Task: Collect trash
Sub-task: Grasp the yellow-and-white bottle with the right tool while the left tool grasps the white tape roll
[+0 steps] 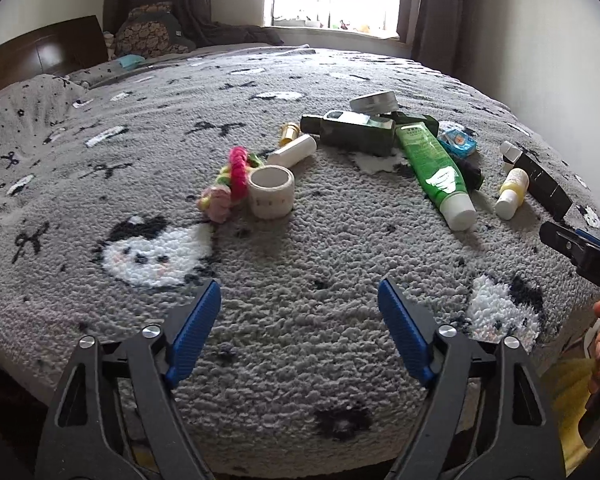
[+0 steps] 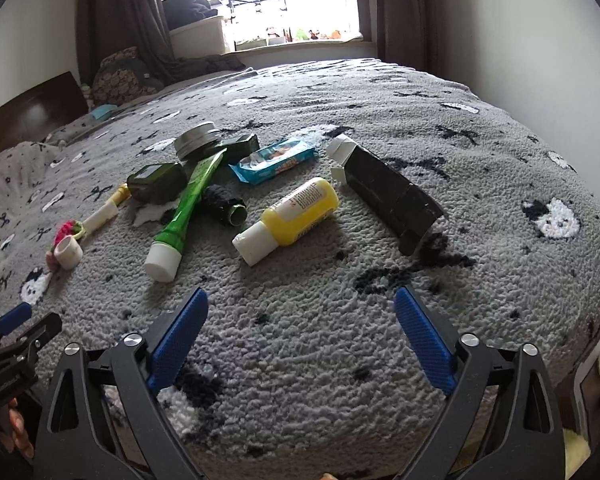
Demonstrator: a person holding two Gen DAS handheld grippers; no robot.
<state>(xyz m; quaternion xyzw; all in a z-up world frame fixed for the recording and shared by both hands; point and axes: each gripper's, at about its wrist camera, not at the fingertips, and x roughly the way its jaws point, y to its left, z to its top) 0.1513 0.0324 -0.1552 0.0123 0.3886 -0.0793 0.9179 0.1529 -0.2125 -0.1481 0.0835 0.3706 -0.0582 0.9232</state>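
we hold our left gripper and right gripper low in their frames over the grey blanket, each with its blue fingers spread apart and holding nothing. the trash lies mid-frame: a green tube, a yellow bottle, a blue wrapper and a black box.

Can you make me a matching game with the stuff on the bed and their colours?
Things:
1. long tube
2. small bottle
3. snack wrapper
4. tall box

Colours:
A. black
B. green with a white cap
C. blue
D. yellow with a white cap

Pairs: 1-B, 2-D, 3-C, 4-A
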